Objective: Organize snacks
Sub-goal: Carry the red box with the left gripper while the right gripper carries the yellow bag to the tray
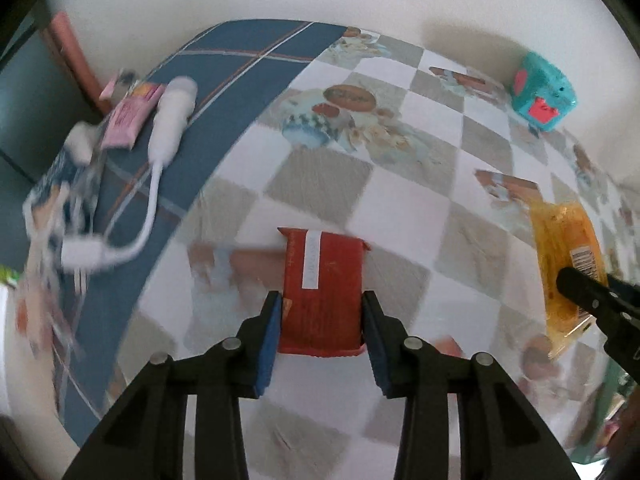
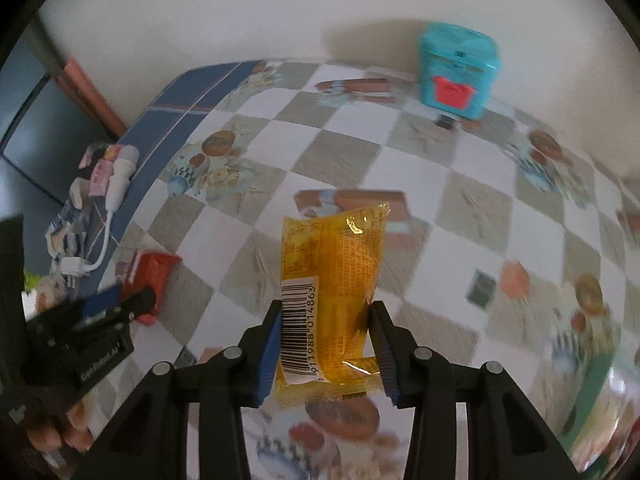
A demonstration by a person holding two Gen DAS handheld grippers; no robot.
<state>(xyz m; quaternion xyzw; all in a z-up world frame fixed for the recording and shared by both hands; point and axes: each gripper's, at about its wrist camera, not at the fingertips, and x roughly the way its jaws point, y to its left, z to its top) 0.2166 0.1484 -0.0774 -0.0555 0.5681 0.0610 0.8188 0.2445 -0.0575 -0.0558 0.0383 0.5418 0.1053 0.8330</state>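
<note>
**Both claws on a snack**

Here we have each claw clamped on its own packet above the checkered tabletop (image 1: 400,216). Our left claw (image 1: 320,312) grips the red packet (image 1: 324,280) by its long sides, both blue pads pressed against the wrapper, and the packet points straight ahead along the fingers. A white label strip runs down its face. From the right wrist view the same red packet (image 2: 150,276) shows at the left, in the left claw (image 2: 132,304).

Our right claw (image 2: 326,320) pinches the yellow packet (image 2: 332,280) near its lower end; the barcode sticker sits against the left pad, and the crimped top edge points away from us. From the left wrist view the yellow packet (image 1: 568,264) shows at the far right, with the tip of the right claw (image 1: 576,284) over it. We cannot tell whether either packet touches the cloth or hangs just above it.

A teal box (image 2: 458,72) with a red patch stands at the far edge by the wall. On the blue border of the cloth, well apart from both packets, lie a white cable (image 1: 160,184) and a pink packet (image 1: 126,120).
</note>
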